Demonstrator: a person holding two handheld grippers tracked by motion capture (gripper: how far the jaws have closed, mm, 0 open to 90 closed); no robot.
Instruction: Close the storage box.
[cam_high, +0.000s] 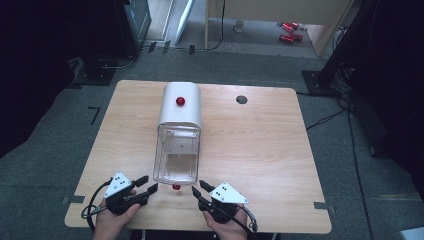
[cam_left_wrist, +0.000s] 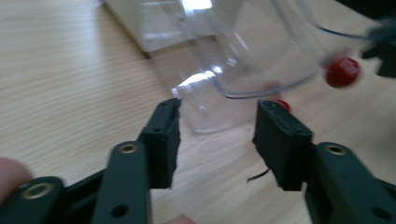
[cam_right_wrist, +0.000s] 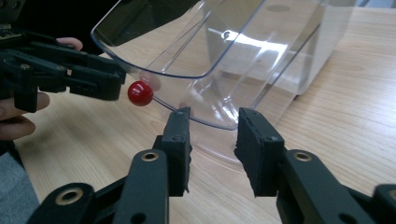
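1. here the clear container (cam_high: 176, 152) lies on its side mid-counter (cam_high: 260, 150), open mouth facing the person for easy reach.
2. left tool (cam_high: 150, 187) and right tool (cam_high: 198, 189), both wide and empty, flank its red knob (cam_high: 176, 187).

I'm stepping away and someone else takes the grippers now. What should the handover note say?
Left gripper: open, holding nothing, by the near-left corner of the clear container.
Right gripper: open, holding nothing, by its near-right corner.
The container lies on its side on the table, clear open end toward you, white end with a red knob away.
A small red ball sits at the container's mouth between the grippers.
Done: nothing gripped yet. Left: probably gripping the container or ball.
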